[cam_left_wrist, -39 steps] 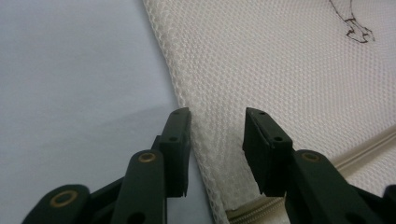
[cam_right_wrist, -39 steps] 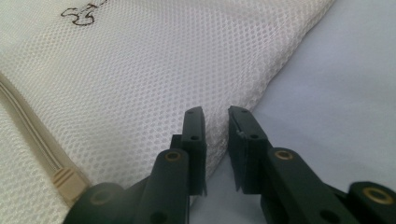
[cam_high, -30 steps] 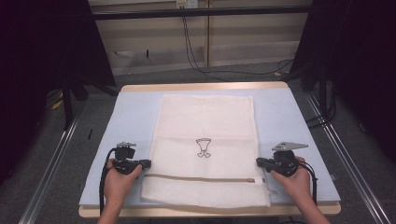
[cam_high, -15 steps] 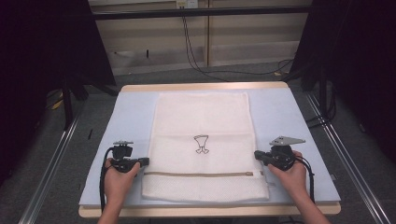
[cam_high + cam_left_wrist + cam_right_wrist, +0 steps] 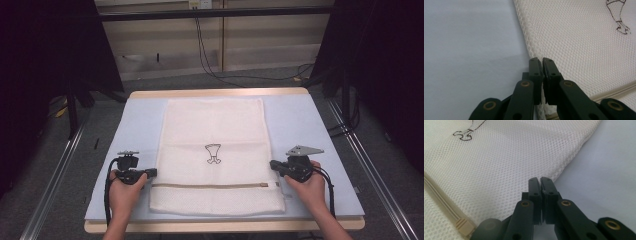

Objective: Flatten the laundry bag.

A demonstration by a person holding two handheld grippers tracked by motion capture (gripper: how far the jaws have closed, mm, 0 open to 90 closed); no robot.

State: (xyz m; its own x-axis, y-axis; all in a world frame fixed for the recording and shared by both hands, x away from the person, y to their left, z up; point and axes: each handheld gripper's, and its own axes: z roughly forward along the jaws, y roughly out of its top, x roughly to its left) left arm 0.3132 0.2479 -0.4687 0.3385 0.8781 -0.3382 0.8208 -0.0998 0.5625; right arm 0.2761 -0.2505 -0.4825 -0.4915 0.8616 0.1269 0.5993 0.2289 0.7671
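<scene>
On the blue table mat (image 5: pixel 140 120), mesh laundry bag (image 5: pixel 215 130) lies flat, long axis running away from the person. Left gripper (image 5: pixel 152 172) pinches its left edge, right gripper (image 5: pixel 272 164) its right edge, both near the zipper (image 5: pixel 215 185).

A mesh laundry bag (image 5: pixel 215 155) lies flat on the middle of the counter (image 5: pixel 140 120), its zipper (image 5: pixel 215 185) running across near the person's edge. The left gripper (image 5: pixel 151 173) sits at the bag's left edge, the right gripper (image 5: pixel 273 164) at its right edge, both just behind the zipper line.
</scene>
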